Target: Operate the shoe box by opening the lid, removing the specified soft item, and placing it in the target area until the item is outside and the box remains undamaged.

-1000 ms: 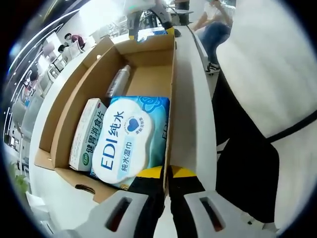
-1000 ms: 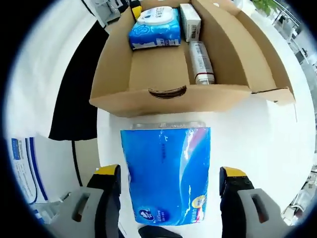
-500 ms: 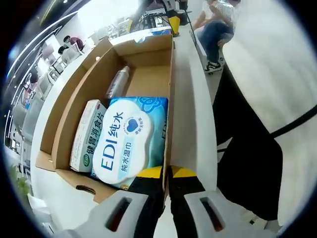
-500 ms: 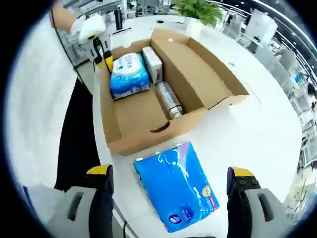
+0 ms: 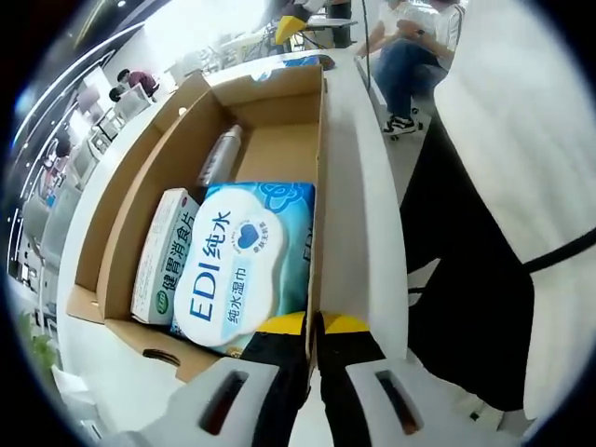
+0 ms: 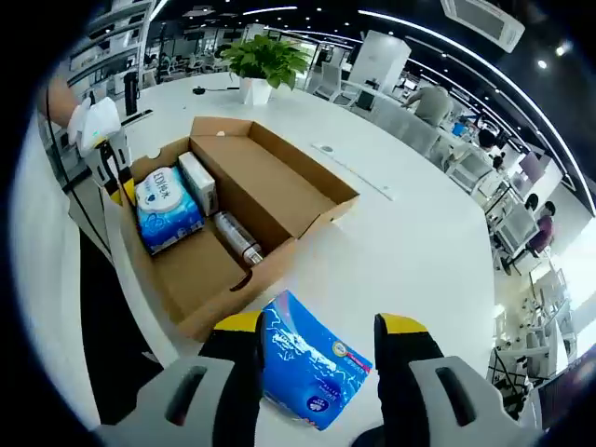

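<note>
The open cardboard shoe box (image 5: 321,140) (image 6: 279,191) lies on the white table (image 6: 410,242). Inside are a blue EDI wet-wipes pack (image 5: 244,261) (image 6: 168,207), a green-and-white carton (image 5: 166,250) (image 6: 198,182) and a silver bottle (image 5: 222,154) (image 6: 238,238). My left gripper (image 5: 313,326) is shut on the box's near side wall; it also stands at the box's corner (image 6: 116,182) in the right gripper view. A blue soft tissue pack (image 6: 312,368) lies on the table outside the box. My right gripper (image 6: 321,323) hovers high above it, open and holding nothing.
A potted plant (image 6: 265,60) stands at the table's far end. A thin strip (image 6: 354,172) lies on the table beyond the box. The person's white shirt and dark trousers (image 5: 484,279) are beside the table edge. Seated people (image 5: 410,37) and desks fill the background.
The right gripper has risen and pulled back from the blue tissue pack, which stays on the table; its jaws stand closer together. The left gripper keeps its hold on the box wall.
</note>
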Demonstrator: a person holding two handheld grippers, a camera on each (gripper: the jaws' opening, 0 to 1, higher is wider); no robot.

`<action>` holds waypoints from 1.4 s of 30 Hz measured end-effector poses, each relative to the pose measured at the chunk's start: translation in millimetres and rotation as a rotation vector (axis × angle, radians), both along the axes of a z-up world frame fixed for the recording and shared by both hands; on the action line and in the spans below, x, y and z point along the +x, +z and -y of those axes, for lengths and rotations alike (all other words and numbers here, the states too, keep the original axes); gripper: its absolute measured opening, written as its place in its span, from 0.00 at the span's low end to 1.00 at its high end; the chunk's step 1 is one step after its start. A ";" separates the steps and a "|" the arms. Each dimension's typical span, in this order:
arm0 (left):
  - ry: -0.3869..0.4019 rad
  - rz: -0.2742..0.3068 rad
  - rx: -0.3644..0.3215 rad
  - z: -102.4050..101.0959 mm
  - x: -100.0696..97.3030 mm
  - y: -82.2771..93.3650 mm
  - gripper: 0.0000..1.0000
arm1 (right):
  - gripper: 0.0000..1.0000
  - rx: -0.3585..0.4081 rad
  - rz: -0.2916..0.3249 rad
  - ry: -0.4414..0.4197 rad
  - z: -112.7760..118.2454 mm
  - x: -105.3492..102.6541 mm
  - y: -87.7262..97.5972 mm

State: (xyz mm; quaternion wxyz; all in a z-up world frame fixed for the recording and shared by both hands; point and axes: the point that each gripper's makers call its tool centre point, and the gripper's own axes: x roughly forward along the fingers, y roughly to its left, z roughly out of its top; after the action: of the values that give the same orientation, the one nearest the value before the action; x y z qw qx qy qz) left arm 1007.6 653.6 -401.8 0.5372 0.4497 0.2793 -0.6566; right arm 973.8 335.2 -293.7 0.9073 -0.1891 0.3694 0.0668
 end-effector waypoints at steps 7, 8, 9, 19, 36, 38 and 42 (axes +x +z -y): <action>0.012 0.000 0.000 0.6 -0.3 0.9 0.03 | 0.74 0.060 0.108 -0.109 -11.2 4.2 15.4; 0.013 -0.001 0.000 0.5 -0.3 0.8 0.03 | 0.71 0.080 0.117 -0.115 -13.3 4.1 16.6; 0.011 0.000 0.001 0.5 -0.4 0.8 0.03 | 0.68 0.098 0.125 -0.124 -14.6 3.9 17.5; 0.002 0.003 -0.001 0.4 -0.1 0.1 0.03 | 0.70 0.105 0.297 -0.288 1.4 2.8 52.6; -0.005 0.001 -0.001 0.6 -0.5 1.1 0.03 | 0.66 0.045 0.201 -0.217 -27.8 4.2 38.4; -0.004 0.001 -0.001 0.7 -0.6 1.4 0.03 | 0.61 -0.039 0.171 -0.190 -29.2 4.2 35.0; -0.001 0.001 -0.001 1.0 -0.6 1.9 0.03 | 0.56 -0.103 0.138 -0.113 -39.2 8.5 26.5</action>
State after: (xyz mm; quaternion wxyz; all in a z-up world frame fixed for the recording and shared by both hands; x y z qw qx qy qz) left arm 1007.0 652.6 -399.9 0.5372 0.4501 0.2785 -0.6567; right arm 982.3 374.4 -267.2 0.9220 -0.2186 0.3192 -0.0169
